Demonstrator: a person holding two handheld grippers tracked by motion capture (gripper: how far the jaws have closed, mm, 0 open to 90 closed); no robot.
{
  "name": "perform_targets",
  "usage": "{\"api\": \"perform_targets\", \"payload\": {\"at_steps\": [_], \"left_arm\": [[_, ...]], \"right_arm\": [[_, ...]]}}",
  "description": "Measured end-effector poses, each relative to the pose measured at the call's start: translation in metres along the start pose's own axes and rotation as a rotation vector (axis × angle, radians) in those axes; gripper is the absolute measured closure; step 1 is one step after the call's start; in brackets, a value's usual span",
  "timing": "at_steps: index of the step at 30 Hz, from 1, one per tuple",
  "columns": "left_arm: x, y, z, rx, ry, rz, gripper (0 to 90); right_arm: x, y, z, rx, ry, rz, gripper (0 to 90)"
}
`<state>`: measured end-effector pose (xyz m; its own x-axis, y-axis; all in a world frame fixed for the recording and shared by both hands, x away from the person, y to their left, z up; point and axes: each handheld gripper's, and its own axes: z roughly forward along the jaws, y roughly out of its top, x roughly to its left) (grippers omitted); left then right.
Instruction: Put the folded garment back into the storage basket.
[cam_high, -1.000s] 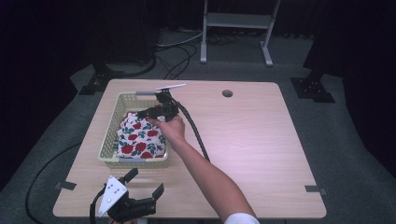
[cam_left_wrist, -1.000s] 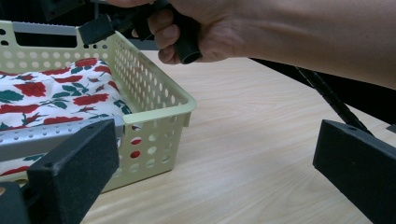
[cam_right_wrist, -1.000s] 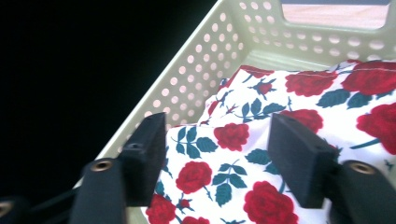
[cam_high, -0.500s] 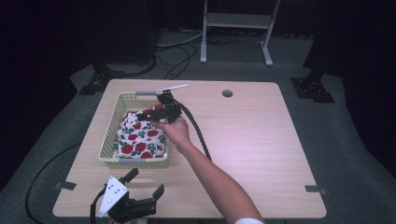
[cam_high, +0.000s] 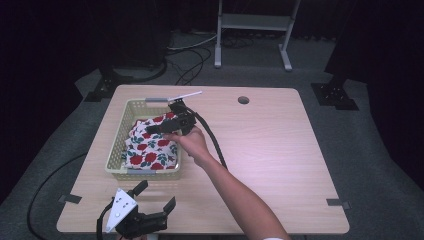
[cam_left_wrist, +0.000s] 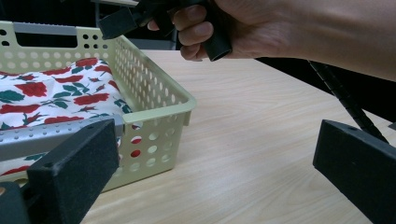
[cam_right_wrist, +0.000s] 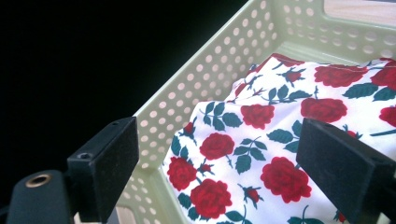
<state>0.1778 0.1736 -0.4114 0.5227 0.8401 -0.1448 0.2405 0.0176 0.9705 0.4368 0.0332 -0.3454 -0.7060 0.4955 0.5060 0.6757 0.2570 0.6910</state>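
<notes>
So the right claw (cam_high: 159, 128) has just been opening and now its jaws stand wide apart, nothing pinched between them. It hangs over the cloth, with no pad pressing on it as far as the right claw's own view shows. A hand (cam_high: 192, 142) holds it over the basket, jaws pointing toward the basket's left side in the high view.

Right under it is the rose-print cloth (cam_right_wrist: 289, 140), white with red roses and green leaves, lying rumpled inside the pale green basket (cam_high: 116, 150). No real direction to it, but the heap runs longer along the basket's length, from the far end to the near end. It sits against the perforated walls.

The basket sits on the left part of the worktop (cam_high: 280, 145), long axis running away from the person.

Further out, the left claw (cam_high: 155, 197) rests at the near edge, just in front of the basket, jaws spread wide on nothing.
</notes>
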Motion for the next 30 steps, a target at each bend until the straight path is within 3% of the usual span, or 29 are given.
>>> {"api": "perform_targets", "payload": {"at_steps": [9,30], "left_arm": [[-0.001,0.000,0.000,0.002,-0.001,0.002,0.0],[-0.002,-0.001,0.001,0.004,0.002,0.005,0.0]], "right_arm": [[0.001,-0.003,-0.012,0.008,0.040,-0.029,11.1],[0.000,-0.008,-0.047,0.011,0.060,-0.072,9.3]]}}
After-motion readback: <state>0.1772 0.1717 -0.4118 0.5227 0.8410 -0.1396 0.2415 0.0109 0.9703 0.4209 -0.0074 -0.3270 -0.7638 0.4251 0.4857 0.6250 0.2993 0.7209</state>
